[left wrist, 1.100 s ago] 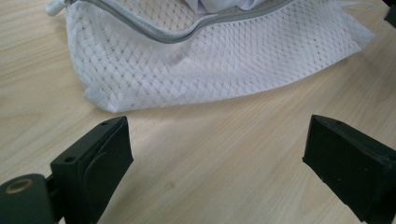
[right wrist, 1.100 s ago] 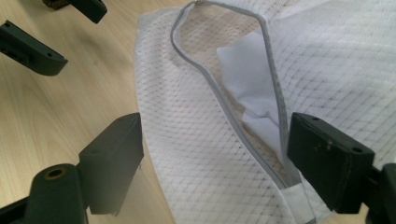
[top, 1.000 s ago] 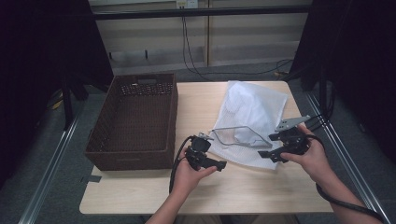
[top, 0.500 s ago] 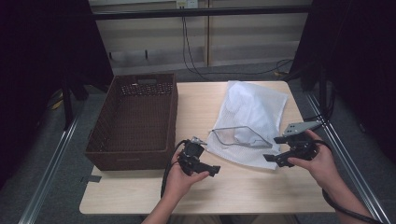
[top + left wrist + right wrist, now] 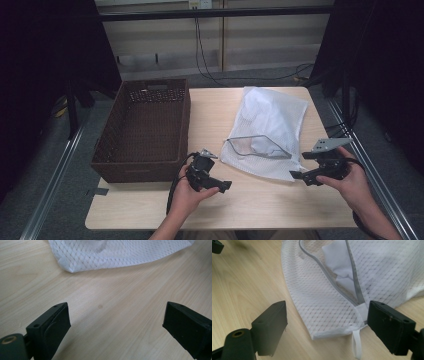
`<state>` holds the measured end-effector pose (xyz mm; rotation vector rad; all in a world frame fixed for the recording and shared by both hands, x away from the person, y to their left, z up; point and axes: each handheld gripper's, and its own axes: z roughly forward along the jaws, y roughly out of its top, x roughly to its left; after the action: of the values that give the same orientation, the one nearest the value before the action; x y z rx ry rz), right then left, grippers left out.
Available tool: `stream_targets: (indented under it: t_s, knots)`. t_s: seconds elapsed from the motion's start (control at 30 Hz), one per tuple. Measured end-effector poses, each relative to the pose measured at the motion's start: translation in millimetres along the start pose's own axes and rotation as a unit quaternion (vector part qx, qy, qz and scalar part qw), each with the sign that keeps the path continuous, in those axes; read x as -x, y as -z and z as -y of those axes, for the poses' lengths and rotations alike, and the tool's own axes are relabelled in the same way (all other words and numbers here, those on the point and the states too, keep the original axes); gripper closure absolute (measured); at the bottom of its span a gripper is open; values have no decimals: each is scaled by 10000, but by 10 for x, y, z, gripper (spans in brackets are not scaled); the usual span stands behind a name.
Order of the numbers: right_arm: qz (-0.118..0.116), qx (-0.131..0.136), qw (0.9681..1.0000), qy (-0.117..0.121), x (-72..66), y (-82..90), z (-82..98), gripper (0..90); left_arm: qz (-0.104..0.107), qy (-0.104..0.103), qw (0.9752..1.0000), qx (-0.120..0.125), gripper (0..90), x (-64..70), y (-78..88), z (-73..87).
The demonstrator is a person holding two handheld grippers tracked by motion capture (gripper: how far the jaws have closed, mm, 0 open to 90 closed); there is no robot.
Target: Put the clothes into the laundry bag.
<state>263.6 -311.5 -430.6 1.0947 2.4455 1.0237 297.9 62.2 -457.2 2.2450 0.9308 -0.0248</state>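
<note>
White mesh laundry bag [image 5: 272, 127] lies flat on the right half of the wooden table [image 5: 210, 112], its near hem towards the person. The zipper mouth [image 5: 255, 147] gapes, edged in grey tape, with something white and folded visible inside through the opening [image 5: 338, 263].

Left gripper [image 5: 215, 182] is held low over bare tabletop just short of the bag's near-left corner [image 5: 68, 268], jaws spread wide, nothing between them. Right gripper [image 5: 307, 176] sits at the near-right corner, jaws likewise wide apart, straddling the hem without touching it. A small white fabric loop [image 5: 357, 343] hangs off the hem there, beside the end of the zipper tape.

Handling judgement: light, limp, open-weave cloth. It will sag and fold under its own weight, and the loose contents could slide out of the open mouth if it is tilted that way. Not fragile, not slick; mesh should catch well on the pads. Best holds look like the doubled hem at either near corner, the grey zipper tape, or the loop.

Room: the dark wicker basket [image 5: 142, 130] stands to the left, apart from the bag, and looks empty as far as I can see into it. A bare strip of table lies between them and along the near edge. The bag's right side runs close to the table's right edge [image 5: 327, 135], so little margin there.
</note>
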Motion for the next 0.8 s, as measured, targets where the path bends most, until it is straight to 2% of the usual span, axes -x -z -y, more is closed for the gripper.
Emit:
stream_targets:
  t_s: [0.2,0.23,0.27,0.33,0.37,0.47,0.67,0.8]
  knots:
    - [36,-2,10000,-63,2,26,79,163,-1,34,10000,55,67,-16,58,35]
    - [51,-37,9999,-98,-8,31,91,163,29,-23,10000,7,67,-33,74,45]
    - [36,-12,10000,-75,-12,24,105,163,60,68,9999,53,67,-29,73,55]
    - [23,-21,10000,-65,-26,14,133,161,107,-39,9999,-4,67,-58,93,80]
    - [23,-21,10000,-65,-26,14,133,161,137,71,9999,62,67,-55,91,96]
    - [88,-71,9999,-34,-50,13,159,160,121,123,9998,105,67,-67,97,134]
    - [118,-128,9998,69,-71,-14,185,157,206,139,9994,243,64,-73,154,117]
    - [151,-136,9998,63,-71,-17,203,154,210,112,9995,222,60,-76,150,133]
